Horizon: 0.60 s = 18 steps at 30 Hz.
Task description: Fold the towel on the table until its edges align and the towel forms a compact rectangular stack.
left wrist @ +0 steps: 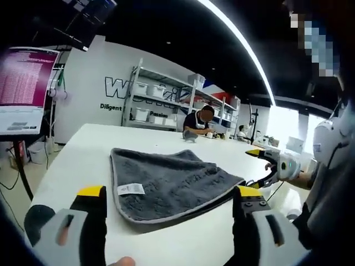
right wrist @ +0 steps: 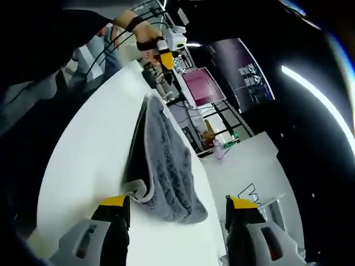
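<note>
We see our left claw [left wrist: 169,200] at the bottom of the left gripper view, jaws spread wide with nothing between them. Our right claw [right wrist: 177,208] sits likewise, jaws apart and empty, and appears again at the right edge of the left gripper view, yellow-tipped, held by a hand [left wrist: 304,172].

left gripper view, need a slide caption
Open hand-held gripper faces a grey towel folded on the white table.

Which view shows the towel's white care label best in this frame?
The left gripper view: the white label lies face up on the grey towel near its left edge, unobstructed between the open tool tips. The right gripper view sees the towel edge-on as a folded ridge on the table; I can't make out a label there.
</note>
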Motion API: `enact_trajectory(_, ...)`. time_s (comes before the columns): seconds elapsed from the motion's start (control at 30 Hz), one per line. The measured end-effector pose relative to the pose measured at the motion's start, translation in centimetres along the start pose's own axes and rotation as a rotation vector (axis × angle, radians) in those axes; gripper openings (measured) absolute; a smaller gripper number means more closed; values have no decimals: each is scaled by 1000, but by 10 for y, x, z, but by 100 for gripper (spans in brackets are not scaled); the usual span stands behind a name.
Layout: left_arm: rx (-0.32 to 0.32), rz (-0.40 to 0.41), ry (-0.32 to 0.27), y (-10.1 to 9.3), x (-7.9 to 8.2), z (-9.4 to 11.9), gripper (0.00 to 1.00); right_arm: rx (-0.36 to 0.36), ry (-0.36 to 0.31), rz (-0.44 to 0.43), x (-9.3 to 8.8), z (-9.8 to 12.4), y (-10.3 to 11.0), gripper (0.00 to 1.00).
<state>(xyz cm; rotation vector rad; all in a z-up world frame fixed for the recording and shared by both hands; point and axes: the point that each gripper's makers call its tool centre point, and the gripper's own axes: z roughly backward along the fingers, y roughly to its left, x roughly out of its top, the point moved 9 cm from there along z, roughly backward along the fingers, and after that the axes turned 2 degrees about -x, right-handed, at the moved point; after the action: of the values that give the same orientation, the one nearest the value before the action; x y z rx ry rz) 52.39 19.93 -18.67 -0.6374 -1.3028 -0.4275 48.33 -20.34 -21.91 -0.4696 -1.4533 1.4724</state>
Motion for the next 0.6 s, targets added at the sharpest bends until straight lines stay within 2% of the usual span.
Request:
enact_trajectory(0.27, 2, 20, -4, 2, -2, 2, 99, 4, -2, 28, 3, -8, 8, 71)
enact_trajectory(0.6, -3, 33, 1, 0, -5, -3, 98, -1, -6, 42, -2, -11, 20, 53)
